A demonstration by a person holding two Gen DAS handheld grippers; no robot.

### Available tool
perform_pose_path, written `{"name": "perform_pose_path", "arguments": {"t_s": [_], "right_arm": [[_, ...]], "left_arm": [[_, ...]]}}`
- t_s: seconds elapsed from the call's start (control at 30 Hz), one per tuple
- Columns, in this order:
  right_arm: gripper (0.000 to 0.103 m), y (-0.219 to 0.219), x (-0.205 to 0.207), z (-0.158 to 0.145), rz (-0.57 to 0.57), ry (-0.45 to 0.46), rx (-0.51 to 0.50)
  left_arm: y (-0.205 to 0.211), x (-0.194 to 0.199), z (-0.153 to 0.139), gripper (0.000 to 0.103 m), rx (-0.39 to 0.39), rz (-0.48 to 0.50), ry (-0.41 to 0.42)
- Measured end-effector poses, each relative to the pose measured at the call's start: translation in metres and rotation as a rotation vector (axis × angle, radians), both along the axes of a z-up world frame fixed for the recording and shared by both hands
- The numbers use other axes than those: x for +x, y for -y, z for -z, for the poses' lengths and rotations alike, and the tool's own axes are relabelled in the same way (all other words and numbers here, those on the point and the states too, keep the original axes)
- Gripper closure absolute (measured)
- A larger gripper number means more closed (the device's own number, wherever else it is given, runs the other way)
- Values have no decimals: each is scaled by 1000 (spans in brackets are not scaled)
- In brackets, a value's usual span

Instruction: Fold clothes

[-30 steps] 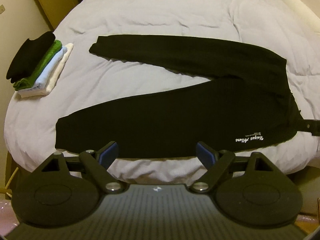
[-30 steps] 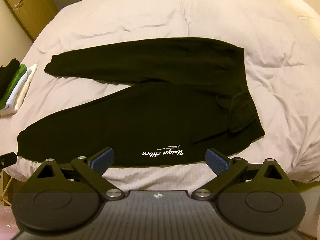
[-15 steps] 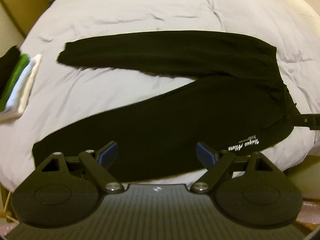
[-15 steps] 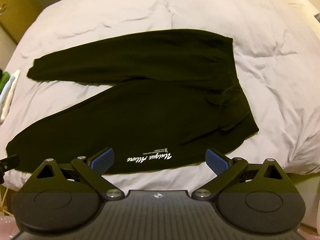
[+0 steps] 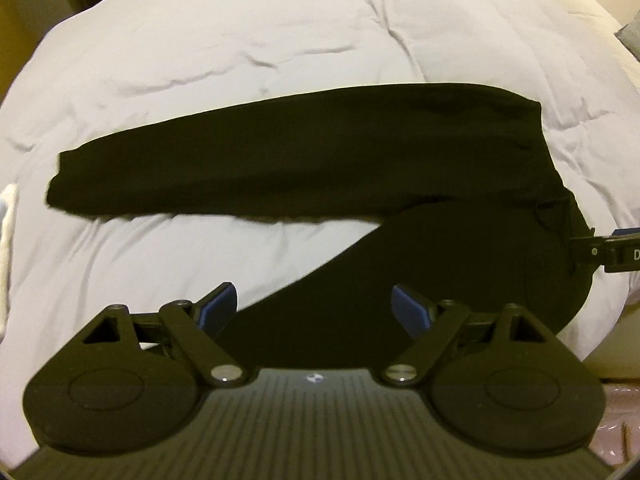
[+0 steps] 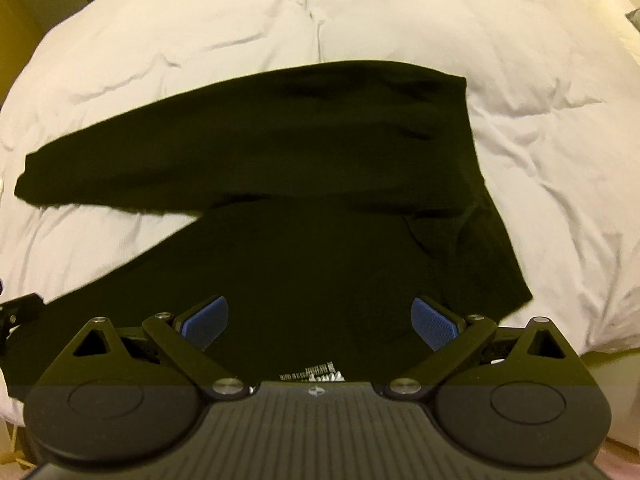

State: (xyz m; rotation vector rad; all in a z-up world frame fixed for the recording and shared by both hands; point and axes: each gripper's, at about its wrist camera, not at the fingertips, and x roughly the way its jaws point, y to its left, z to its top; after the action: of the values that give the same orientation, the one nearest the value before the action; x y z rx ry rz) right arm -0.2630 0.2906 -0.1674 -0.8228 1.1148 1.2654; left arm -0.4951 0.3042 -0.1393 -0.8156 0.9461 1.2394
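Observation:
Black trousers (image 5: 300, 160) lie spread flat on the white duvet (image 5: 240, 60), legs pointing left, waist to the right. My left gripper (image 5: 314, 298) hovers over the near leg with its blue pads wide apart; its jaws are closing and press on nothing. In the right wrist view the trousers (image 6: 280, 140) fill the middle, with a white print (image 6: 316, 374) just ahead of the tool body. My right gripper (image 6: 320, 312) stands open above the hip area near the waist. A part of the right tool (image 5: 608, 254) shows at the waistband.
The duvet (image 6: 540, 120) spreads wrinkled around the trousers and drops off at the near edge. A sliver of the folded clothes stack (image 5: 6, 216) shows at the far left. A wooden door or cupboard (image 6: 40, 8) stands beyond the bed's top left corner.
Both grippers have come down and closer to the trousers, which now look larger. The folded stack has slid almost out of the left wrist view. The white print has moved under the right tool.

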Motion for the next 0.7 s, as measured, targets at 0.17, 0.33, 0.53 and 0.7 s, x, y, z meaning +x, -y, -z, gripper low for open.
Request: {"name": "perform_pose_path", "arguments": {"t_s": [0.17, 0.33, 0.53, 0.7], "right_arm": [[3, -19, 11, 23, -8, -59, 35], [10, -58, 21, 58, -94, -75, 53], [28, -134, 23, 81, -303, -17, 66], [30, -203, 25, 87, -423, 3, 105]], "left_arm": [[-29, -4, 36, 37, -26, 15, 20], [-76, -13, 77, 69, -71, 55, 50], [-157, -16, 97, 68, -8, 159, 39], [-228, -19, 111, 60, 28, 241, 10]]}}
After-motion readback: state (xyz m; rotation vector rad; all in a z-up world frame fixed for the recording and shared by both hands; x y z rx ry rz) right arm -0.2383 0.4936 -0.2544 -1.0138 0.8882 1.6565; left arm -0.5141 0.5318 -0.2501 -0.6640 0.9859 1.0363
